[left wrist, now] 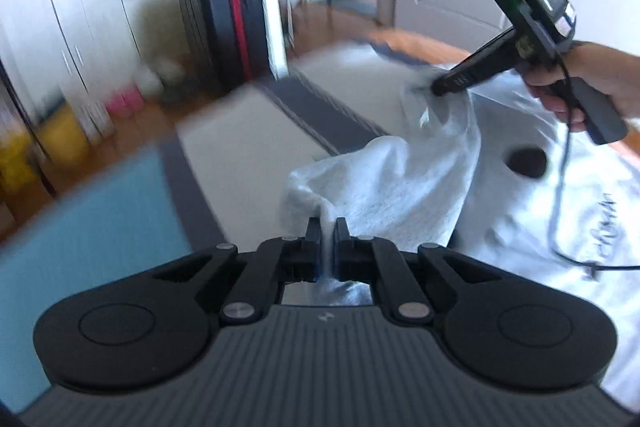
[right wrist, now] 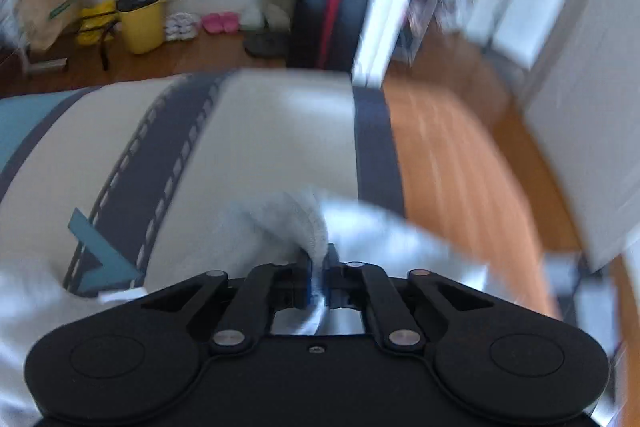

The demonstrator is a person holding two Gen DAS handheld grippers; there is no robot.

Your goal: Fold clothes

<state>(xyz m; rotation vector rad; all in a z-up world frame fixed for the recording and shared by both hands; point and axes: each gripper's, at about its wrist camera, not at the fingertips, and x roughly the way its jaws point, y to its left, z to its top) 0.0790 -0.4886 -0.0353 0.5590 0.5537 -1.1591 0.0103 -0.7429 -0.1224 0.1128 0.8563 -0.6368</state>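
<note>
We have the white garment (left wrist: 400, 179) pinched at two spots, left gripper (left wrist: 328, 227) and right gripper (right wrist: 319, 259) both clamped on its cloth above the bed (right wrist: 260, 131). Next, we judge, carry that edge over evenly and lay it flat.

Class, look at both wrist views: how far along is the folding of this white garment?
Done: both grips are made. The left gripper and right gripper each have jaws shut on the white garment. In hand: its edge is lifted over the bed cover. Left: every fold; no neat crease shows yet.
</note>
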